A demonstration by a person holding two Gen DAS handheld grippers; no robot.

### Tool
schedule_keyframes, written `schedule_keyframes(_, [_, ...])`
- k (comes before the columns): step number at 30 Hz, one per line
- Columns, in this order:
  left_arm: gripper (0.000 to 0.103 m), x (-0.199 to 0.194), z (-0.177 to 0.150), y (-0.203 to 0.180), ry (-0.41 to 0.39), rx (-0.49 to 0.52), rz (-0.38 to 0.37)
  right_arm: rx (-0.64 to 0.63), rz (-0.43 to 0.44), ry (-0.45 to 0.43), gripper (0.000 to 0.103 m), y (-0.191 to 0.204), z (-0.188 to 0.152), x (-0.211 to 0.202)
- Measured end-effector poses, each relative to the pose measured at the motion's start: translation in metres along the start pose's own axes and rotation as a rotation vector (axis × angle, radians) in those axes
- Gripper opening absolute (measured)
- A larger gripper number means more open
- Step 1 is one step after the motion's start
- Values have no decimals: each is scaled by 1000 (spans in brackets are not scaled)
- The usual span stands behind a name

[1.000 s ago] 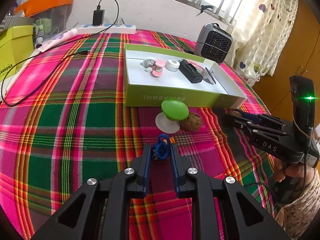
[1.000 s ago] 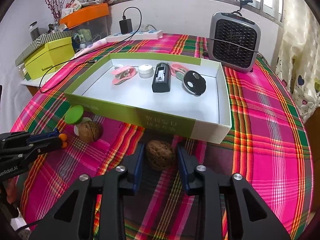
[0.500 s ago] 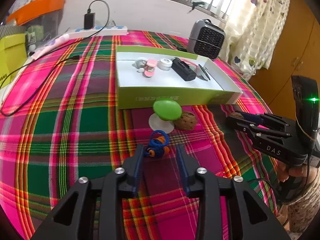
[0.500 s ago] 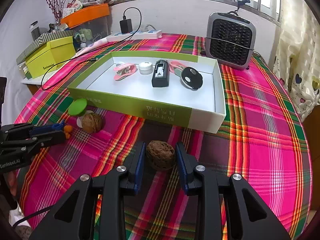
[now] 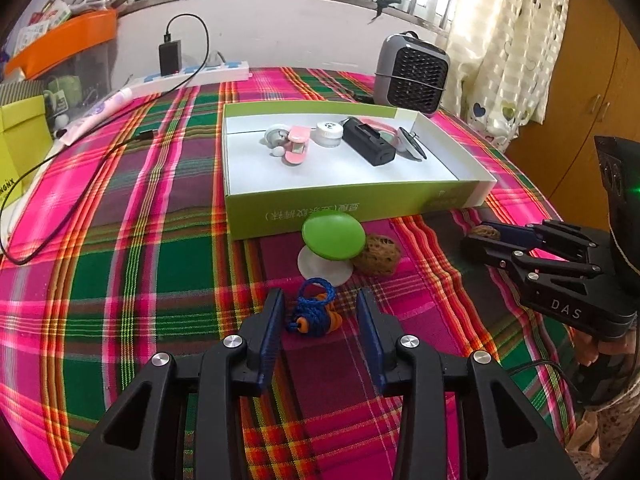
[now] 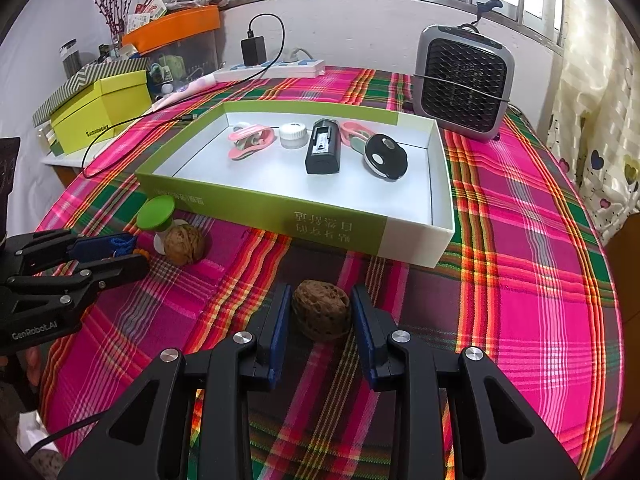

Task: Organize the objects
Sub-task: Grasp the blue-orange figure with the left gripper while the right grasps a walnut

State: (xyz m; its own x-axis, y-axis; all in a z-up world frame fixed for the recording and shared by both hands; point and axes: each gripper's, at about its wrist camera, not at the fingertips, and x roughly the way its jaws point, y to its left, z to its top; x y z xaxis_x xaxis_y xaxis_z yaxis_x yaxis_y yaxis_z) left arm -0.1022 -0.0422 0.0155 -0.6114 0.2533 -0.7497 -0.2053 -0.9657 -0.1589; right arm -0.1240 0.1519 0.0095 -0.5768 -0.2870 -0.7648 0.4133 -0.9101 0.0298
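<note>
A blue cord with orange earplugs (image 5: 314, 314) lies on the plaid tablecloth between the fingers of my left gripper (image 5: 319, 295). Its jaws are opening and the pads stand clear of the cord. My right gripper (image 6: 320, 289) is shut on a brown walnut (image 6: 322, 316) that rests on the cloth. The left wrist view shows that walnut (image 5: 485, 233) at the right gripper's tips. A second walnut (image 5: 382, 256) sits beside a green-capped white piece (image 5: 333, 236), just in front of the green box (image 5: 352, 208). The box holds a pink clip, a white jar, a black device and other small items.
A grey fan heater (image 6: 464, 80) stands behind the box at the right. A power strip with a charger (image 6: 272, 66) and a black cable (image 5: 80, 176) lie at the back left. A yellow-green box (image 6: 100, 114) and an orange-lidded bin (image 6: 176, 32) stand off the table's left.
The left jaws, which were shut on the blue cord, have spread and let it go onto the cloth. The right gripper keeps its grip on the walnut.
</note>
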Motion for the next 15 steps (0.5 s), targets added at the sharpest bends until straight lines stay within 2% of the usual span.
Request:
schedule_keyframes(4, [28,0,0,0,-1,-3,18,1,2,0,31,0,0,0])
schedule_keyframes(15, [20,0,0,2,-1,-9,20,3,5,0,31,1,0,1])
